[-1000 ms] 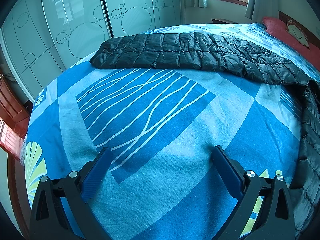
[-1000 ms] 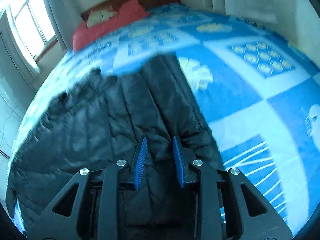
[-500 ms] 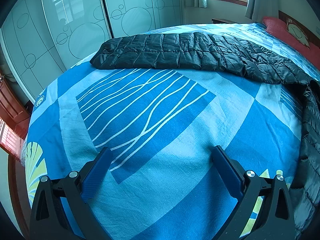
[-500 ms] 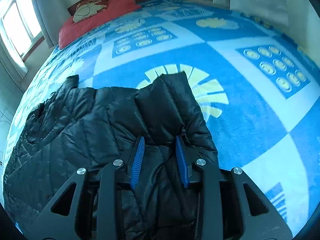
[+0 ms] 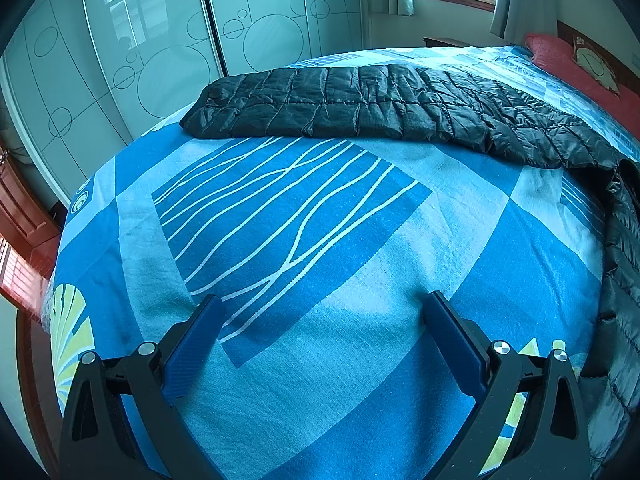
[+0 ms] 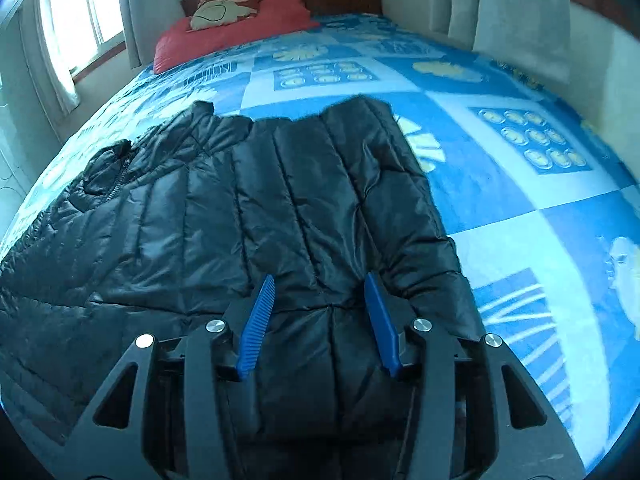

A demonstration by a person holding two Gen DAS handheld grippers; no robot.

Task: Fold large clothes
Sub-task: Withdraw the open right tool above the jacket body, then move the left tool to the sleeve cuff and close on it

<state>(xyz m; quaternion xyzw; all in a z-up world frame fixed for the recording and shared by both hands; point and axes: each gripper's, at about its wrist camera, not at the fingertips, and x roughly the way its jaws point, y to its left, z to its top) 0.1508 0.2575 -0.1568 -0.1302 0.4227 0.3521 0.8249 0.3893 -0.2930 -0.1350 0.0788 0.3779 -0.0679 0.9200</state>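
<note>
The left gripper [image 5: 320,320] hovers with jaws spread wide over bare blue bedspread [image 5: 304,240], nothing between them. Its view alone shows the black puffer coat [image 5: 360,104] stretched long across the far side toward the mirrored wardrobe [image 5: 120,60]. Only the right wrist view shows the right gripper [image 6: 320,292], jaws opening, padded coat [image 6: 248,200] between them, pads apparently clear, red pillow [image 6: 224,36] far.

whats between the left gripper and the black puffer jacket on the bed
Only bare blue patterned bedsheet: the left wrist view shows nothing lying between the open left gripper and the black puffer jacket.
</note>
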